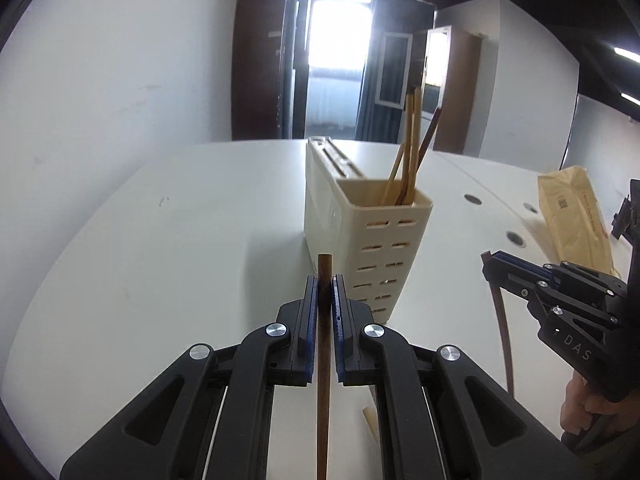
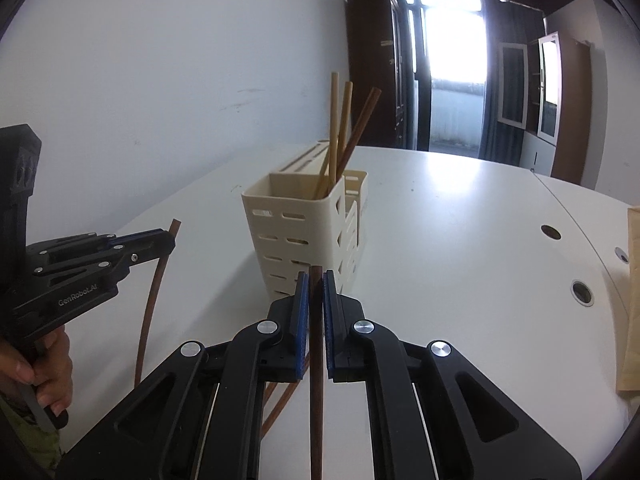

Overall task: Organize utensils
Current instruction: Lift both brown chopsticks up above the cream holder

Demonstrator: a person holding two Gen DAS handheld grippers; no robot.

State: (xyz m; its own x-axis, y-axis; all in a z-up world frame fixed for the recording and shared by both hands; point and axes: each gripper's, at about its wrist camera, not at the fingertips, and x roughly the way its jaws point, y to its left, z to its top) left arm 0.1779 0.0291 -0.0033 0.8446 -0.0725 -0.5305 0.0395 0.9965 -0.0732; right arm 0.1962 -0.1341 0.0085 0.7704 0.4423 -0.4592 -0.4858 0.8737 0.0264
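A cream slotted utensil holder stands on the white table, with three chopsticks upright in its front compartment. My left gripper is shut on a dark brown chopstick, whose tip pokes up just in front of the holder. My right gripper is shut on another dark brown chopstick, also close before the holder. Each gripper shows in the other's view, the right gripper at the right and the left gripper at the left, each held up off the table.
More chopsticks lie on the table below the grippers: a pale chopstick and brown chopsticks. A brown paper bag lies at the right. The table has round cable holes. A hand grips the left handle.
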